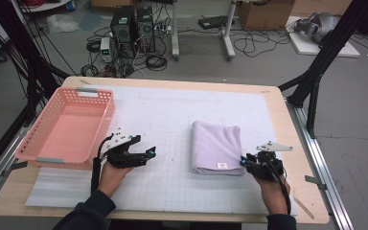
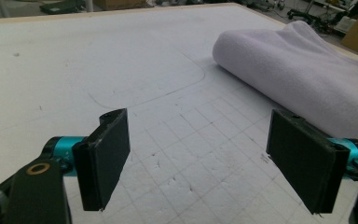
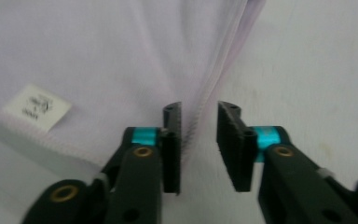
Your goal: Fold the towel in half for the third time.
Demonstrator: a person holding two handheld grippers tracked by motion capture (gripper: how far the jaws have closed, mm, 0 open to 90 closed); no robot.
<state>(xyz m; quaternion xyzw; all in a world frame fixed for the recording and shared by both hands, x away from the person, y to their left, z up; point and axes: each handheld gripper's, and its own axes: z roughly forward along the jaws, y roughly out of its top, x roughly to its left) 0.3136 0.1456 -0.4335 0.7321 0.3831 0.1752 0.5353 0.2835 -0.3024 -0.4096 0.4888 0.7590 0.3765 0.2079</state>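
Towel: a folded lilac towel (image 1: 216, 147) lies right of centre on the white gridded mat (image 1: 172, 115), well apart from the basket, with a small white care label (image 1: 222, 166) at its near edge.
Basket: at your far left a pink plastic basket (image 1: 52, 154) sits on the table's left edge, nothing visible inside it.
Left gripper: your left gripper (image 1: 141, 152) hovers just right of the basket's near corner, its jaws spread wide over bare mat, holding nothing. In the left gripper view the towel (image 2: 303, 70) lies ahead and to the right, clear of both jaws.
Right gripper: your right gripper (image 1: 245, 161) sits at the towel's near right corner. In the right gripper view the jaws are partly spread, and the stitched hem (image 3: 200, 116) runs into the gap beside the left jaw. They are not yet pinching it.
Risk, thin bite: only the hem lies between the jaws, so if you squeeze now you may catch a single layer, and the fold could open when you lift.
Risk, one-sided lift: with your left gripper well away, raising one corner alone would likely let the towel sag and unroll.
Risk, mat: closing low could drag the jaws on the mat.
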